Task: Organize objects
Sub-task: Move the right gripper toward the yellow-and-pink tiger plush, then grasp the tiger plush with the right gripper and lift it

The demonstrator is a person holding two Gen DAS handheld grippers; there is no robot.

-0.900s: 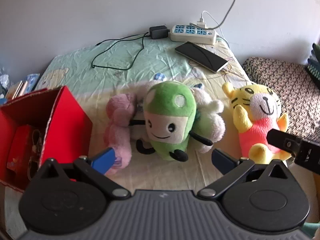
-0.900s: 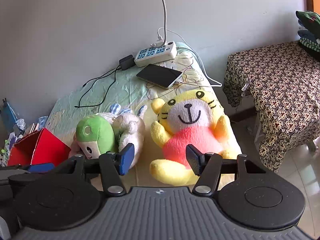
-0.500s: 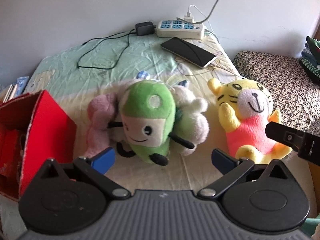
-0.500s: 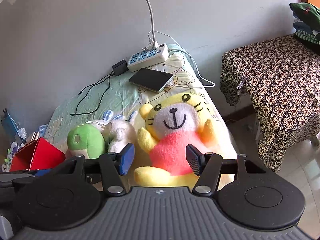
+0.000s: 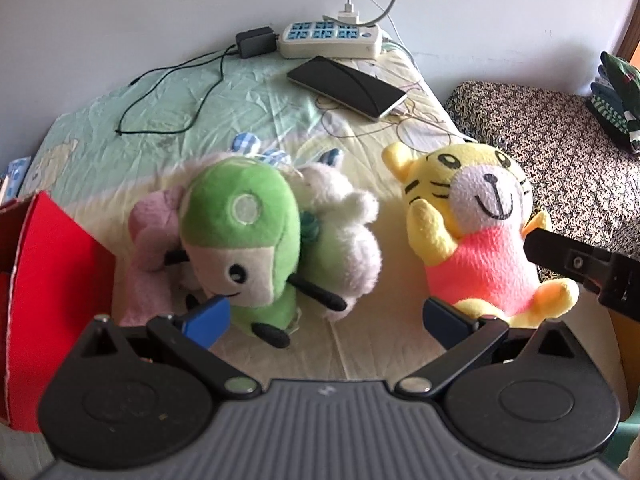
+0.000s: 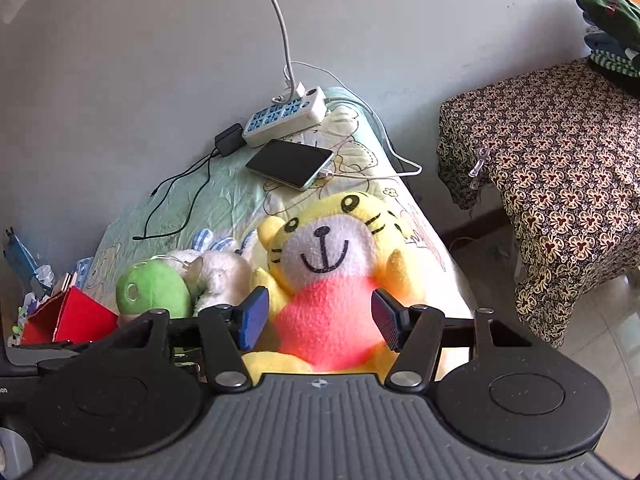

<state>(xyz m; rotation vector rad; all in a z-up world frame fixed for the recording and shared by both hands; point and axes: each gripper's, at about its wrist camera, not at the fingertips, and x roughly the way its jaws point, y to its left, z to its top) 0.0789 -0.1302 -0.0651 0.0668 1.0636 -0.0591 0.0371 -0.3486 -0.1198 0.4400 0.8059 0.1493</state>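
Note:
Several plush toys lie on the bed's pale sheet. A green plush rests on a white plush, with a pink plush behind it on the left. My left gripper hovers open and wide just in front of the green plush, holding nothing. A yellow tiger plush in a pink shirt lies to the right. My right gripper is open, its jaws straddling the tiger's pink belly without visibly pressing; one of its fingers shows beside the tiger.
A red box stands open at the left of the toys. At the back of the bed lie a power strip, a phone and a black charger cable. A side table with patterned cloth stands right of the bed.
Both grippers have come closer to the toys. The left view has drifted right, off the red box. The tiger's belly now sits between the right gripper's jaws.

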